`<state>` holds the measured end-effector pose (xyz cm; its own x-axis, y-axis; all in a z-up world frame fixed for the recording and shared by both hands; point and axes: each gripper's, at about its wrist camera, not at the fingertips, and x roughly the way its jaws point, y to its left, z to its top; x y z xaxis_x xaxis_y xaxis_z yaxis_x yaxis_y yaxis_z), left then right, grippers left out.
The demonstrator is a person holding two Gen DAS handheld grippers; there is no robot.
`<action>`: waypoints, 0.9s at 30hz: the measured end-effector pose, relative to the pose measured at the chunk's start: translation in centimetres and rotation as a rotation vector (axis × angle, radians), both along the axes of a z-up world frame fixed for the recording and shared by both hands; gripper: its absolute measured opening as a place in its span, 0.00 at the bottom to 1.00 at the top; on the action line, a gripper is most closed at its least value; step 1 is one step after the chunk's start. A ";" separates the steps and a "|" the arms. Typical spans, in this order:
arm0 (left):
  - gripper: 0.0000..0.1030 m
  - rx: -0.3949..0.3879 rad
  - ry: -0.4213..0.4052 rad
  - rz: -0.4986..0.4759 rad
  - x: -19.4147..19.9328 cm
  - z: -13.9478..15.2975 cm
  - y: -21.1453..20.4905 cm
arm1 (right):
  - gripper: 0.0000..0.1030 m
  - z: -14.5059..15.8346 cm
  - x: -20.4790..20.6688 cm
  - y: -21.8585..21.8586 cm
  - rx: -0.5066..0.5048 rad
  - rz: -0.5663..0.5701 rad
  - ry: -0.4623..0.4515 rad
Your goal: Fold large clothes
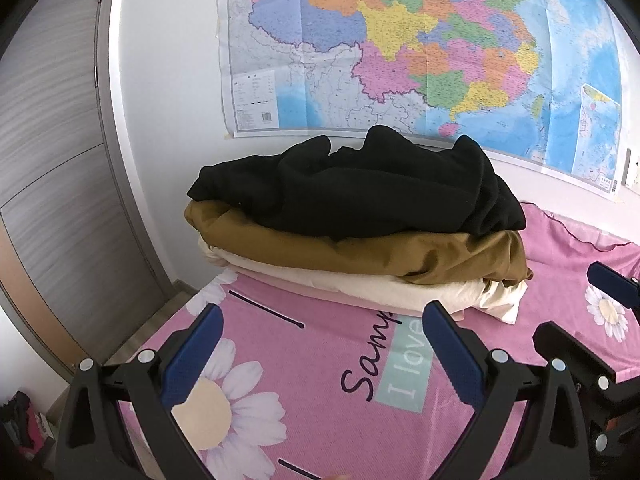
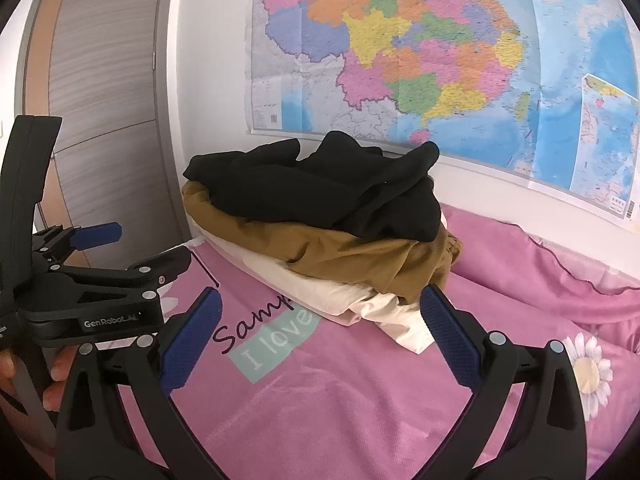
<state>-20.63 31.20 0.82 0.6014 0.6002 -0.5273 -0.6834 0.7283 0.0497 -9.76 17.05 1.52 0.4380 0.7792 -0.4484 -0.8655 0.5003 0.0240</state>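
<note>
We see our left gripper (image 1: pixel 322 342) with its blue-padded fingers (image 1: pixel 192 354) spread wide and nothing between them, hovering over the pink bedsheet (image 1: pixel 320 412) printed with daisies and lettering. Our right gripper (image 2: pixel 320 326) is likewise wide open and empty, held just above the same sheet; in its view the left tool shows at the left edge, gripped by a hand (image 2: pixel 56 376).

Just beyond both sets of fingertips lies the pile of clothes (image 1: pixel 360 240), stacked near the wall. On top is a crumpled black garment (image 1: pixel 360 192), loosely bunched with peaks rising toward the wall. Under it sits a brown garment (image 1: pixel 340 252), roughly folded, and beneath that a cream garment (image 1: pixel 380 292) whose corner spills out to the right. A thin pale pink layer shows under the cream one; we cannot tell whether it is another garment.

Behind the pile a large coloured map (image 1: pixel 400 48) hangs on the white wall, and a grey wood-grain door (image 2: pixel 104 100) stands to the left.
</note>
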 end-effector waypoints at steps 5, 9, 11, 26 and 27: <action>0.94 0.003 0.000 0.000 -0.1 0.0 0.1 | 0.95 -0.2 0.1 0.0 -0.005 -0.006 0.005; 0.94 0.004 -0.001 0.006 -0.3 0.1 0.0 | 0.95 -0.2 0.1 0.0 -0.004 -0.002 0.006; 0.94 0.008 -0.002 0.008 -0.3 0.1 0.0 | 0.95 -0.3 0.2 0.1 -0.006 0.001 0.010; 0.94 0.015 0.005 0.011 -0.4 0.0 -0.1 | 0.95 -0.4 0.1 0.1 -0.009 -0.001 0.009; 0.94 0.016 0.006 0.011 -0.3 -0.1 -0.1 | 0.95 -0.4 0.1 0.0 -0.008 -0.001 0.009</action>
<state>-20.96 31.08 0.70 0.5915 0.6151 -0.5214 -0.6909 0.7200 0.0657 -9.68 17.07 1.11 0.4345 0.7750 -0.4588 -0.8648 0.5014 0.0279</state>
